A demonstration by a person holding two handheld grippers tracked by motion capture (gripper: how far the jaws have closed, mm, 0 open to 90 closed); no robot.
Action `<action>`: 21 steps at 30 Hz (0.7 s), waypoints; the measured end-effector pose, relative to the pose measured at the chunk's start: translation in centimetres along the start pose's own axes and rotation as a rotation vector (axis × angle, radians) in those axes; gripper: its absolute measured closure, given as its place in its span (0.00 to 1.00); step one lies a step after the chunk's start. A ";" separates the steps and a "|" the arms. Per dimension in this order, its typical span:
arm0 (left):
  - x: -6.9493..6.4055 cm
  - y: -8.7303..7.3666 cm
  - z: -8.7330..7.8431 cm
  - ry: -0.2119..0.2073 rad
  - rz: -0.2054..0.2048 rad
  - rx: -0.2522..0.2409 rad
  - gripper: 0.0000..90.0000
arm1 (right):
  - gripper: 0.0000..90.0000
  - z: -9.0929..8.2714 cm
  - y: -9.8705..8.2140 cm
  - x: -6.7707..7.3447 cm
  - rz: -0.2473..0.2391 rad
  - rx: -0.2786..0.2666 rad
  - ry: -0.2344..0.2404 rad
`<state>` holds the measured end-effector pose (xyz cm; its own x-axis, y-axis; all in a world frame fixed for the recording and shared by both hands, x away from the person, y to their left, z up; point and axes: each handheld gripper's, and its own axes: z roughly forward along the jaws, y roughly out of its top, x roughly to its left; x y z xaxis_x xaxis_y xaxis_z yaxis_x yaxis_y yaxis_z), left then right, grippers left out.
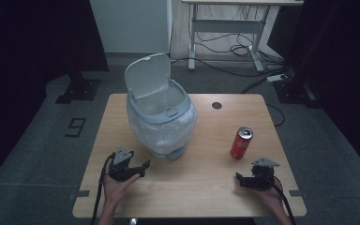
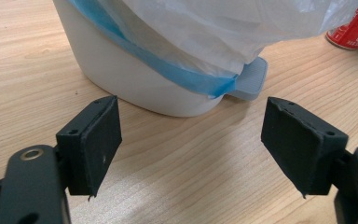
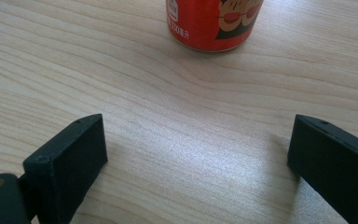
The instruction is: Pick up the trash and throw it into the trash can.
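A small grey pedal bin [image 1: 161, 117] stands on the wooden table [image 1: 206, 183], its lid [image 1: 147, 75] raised and a white liner bag bulging over its sides. Its pedal [image 2: 248, 79] points toward me. A red soda can [image 1: 241, 142] stands upright to the bin's right. My left gripper [image 1: 138, 171] rests low near the table's front left, just short of the bin, open with nothing between its jaws. In the left gripper view the bin's white base [image 2: 135, 79] and blue band sit just beyond the left gripper [image 2: 191, 144]. My right gripper [image 1: 243, 180] is open below the can [image 3: 212, 23], apart from it.
A round cable hole [image 1: 216, 105] sits near the table's back edge. Beyond the table are a dark floor, a white desk frame [image 1: 225, 28] and loose cables [image 1: 243, 70]. Bare wood lies between the two grippers.
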<state>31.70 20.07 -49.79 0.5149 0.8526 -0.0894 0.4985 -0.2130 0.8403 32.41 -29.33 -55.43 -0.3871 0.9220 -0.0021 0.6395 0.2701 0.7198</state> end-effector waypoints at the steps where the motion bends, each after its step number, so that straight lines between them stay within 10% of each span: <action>1: 0.1 0.0 0.0 0.001 -0.003 -0.002 0.22 | 0.05 0.0 0.0 0.0 0.001 -0.001 -0.001; 21: -0.6 -0.9 1.8 -0.011 0.010 0.070 0.22 | 0.10 -1.6 1.4 -0.8 0.055 -0.146 -0.017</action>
<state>32.18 18.87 -51.40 0.5281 0.8447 -0.0872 0.5402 -0.2549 0.8020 32.54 -30.11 -53.29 -0.3422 0.9392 0.0288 0.5553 0.1774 0.8125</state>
